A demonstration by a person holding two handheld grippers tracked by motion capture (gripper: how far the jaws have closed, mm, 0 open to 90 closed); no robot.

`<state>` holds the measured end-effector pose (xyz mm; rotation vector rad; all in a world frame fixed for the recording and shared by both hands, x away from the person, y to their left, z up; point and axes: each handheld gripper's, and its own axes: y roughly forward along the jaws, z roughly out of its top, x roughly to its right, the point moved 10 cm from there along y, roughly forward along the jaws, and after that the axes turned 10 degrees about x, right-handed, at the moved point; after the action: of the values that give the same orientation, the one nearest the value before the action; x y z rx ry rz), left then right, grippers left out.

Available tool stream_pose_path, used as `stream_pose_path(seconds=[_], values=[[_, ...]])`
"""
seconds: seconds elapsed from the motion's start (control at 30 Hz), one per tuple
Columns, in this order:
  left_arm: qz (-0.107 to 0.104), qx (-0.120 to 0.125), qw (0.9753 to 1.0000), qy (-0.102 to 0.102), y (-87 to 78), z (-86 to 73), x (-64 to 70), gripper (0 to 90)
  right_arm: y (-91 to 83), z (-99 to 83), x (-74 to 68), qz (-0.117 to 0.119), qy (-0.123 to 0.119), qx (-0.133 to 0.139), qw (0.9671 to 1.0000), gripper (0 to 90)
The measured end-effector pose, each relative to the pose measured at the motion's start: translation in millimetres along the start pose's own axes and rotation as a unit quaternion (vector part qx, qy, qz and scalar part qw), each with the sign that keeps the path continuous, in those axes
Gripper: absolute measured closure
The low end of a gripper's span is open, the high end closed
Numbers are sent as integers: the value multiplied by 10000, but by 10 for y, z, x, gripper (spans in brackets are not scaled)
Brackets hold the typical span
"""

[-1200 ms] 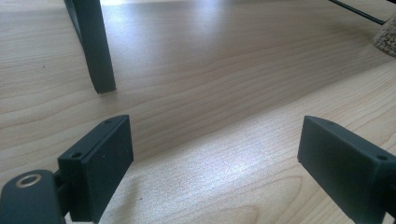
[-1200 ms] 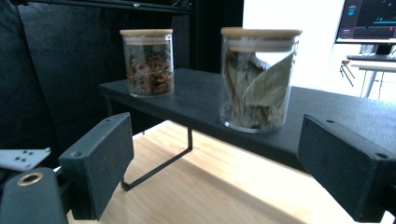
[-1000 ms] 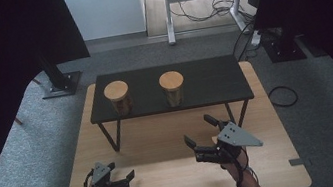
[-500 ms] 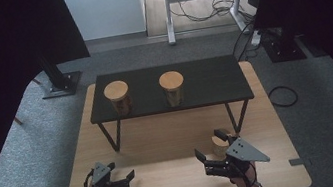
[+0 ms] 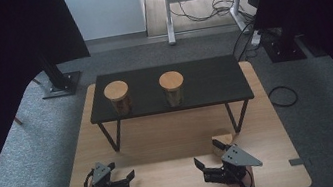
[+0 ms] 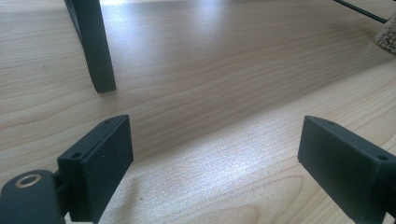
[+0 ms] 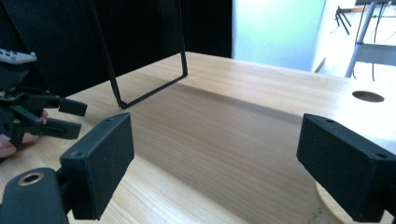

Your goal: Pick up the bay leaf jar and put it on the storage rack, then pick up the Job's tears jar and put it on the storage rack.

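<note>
Wooden surface [image 5: 172, 143] lies under both my grippers, which rest low at its near edge: left gripper [image 5: 118, 183] and right gripper [image 5: 214, 162] both spread wide, grasping nothing. Just beside the right one sits a small cork lid [image 5: 223, 139]. Beyond, two lidded jars [image 5: 118, 97] stand on the black shelf [image 5: 213, 83]. Next, I judge, comes closing on that lid.

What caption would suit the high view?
Two open grippers, left and right, rest low on a wooden table before two lidded jars.

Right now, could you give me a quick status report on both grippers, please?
Left gripper open, empty, low over the pale wooden table. Right gripper open, empty, beside a small round wooden lid. Nothing between them.
</note>
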<state>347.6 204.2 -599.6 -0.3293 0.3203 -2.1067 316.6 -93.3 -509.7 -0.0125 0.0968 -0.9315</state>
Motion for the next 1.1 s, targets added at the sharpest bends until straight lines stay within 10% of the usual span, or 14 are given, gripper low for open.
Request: stream_pose_path(seconds=[1.1], values=[[-18,-11,10000,7,0,-3,6,94,-272,-231,218,-171,169,-188,9995,111]])
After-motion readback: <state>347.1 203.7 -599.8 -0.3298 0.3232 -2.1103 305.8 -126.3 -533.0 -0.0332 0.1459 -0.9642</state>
